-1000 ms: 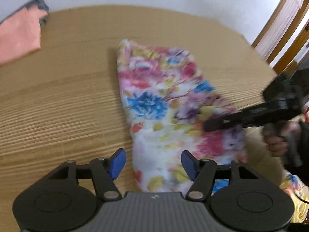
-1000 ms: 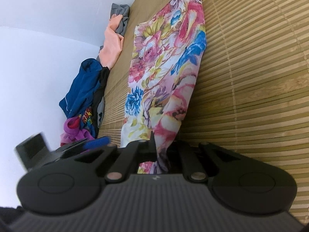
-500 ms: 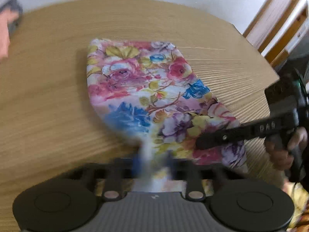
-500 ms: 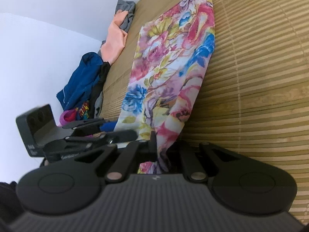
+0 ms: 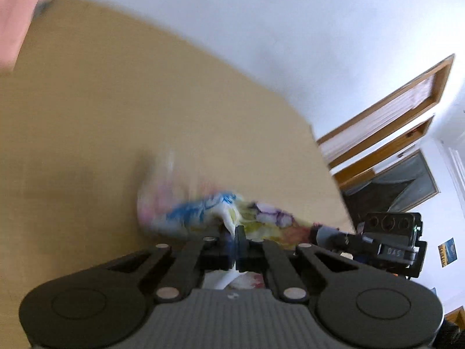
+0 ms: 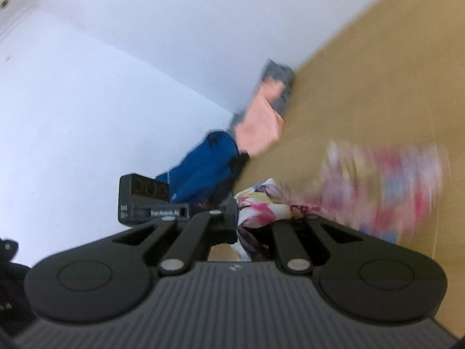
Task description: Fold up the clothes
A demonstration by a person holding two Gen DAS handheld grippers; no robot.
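Note:
The floral garment (image 5: 203, 206) hangs bunched and blurred over the bamboo mat (image 5: 87, 116), lifted by one edge. My left gripper (image 5: 234, 232) is shut on a white fold of that edge. In the right wrist view the same garment (image 6: 270, 203) runs from the jaws out to the right in a blur. My right gripper (image 6: 244, 221) pinches the cloth, its jaws just starting to open; the right finger is hidden under fabric. Both grippers hold the same edge close together. The right tool's black housing (image 5: 389, 232) shows at the right of the left wrist view.
A peach cloth (image 6: 261, 122) lies on a grey one (image 6: 279, 78) at the mat's far edge by the white wall. A blue garment pile (image 6: 203, 168) sits nearer. A wooden door frame (image 5: 386, 116) stands beyond the mat's right side.
My left gripper closed on the garment's near edge. Both grippers then rose and tilted upward, pulling the flat garment off the mat into a bunched, hanging shape.

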